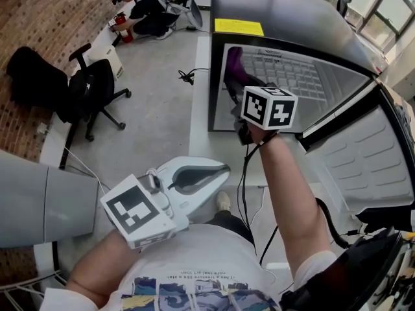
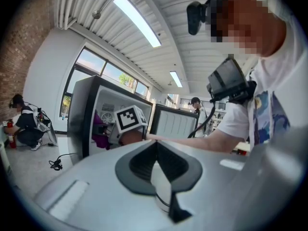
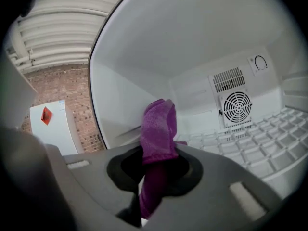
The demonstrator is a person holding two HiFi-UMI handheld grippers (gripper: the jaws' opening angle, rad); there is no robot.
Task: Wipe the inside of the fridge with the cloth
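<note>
The fridge [image 1: 285, 18] stands with its door [image 1: 366, 157] swung open to the right. My right gripper [image 1: 245, 91] reaches into the white interior, shut on a purple cloth [image 1: 233, 62]. In the right gripper view the cloth [image 3: 158, 129] stands up from between the jaws of the right gripper [image 3: 155, 163], in front of the left inner wall [image 3: 120, 105]. A fan vent [image 3: 237, 105] sits on the back wall, with a ribbed white floor [image 3: 255, 146] below it. My left gripper [image 1: 219, 171] hangs back near my body, outside the fridge, shut on nothing. The left gripper [image 2: 156, 154] faces the fridge [image 2: 82, 114].
A black office chair [image 1: 91, 92] stands on the floor to the left, and a grey cabinet [image 1: 39, 203] is close at my left. A black cable [image 1: 188, 76] lies by the fridge's corner. A person [image 1: 146, 11] crouches at the far wall. A yellow label [image 1: 238, 26] is on the fridge top.
</note>
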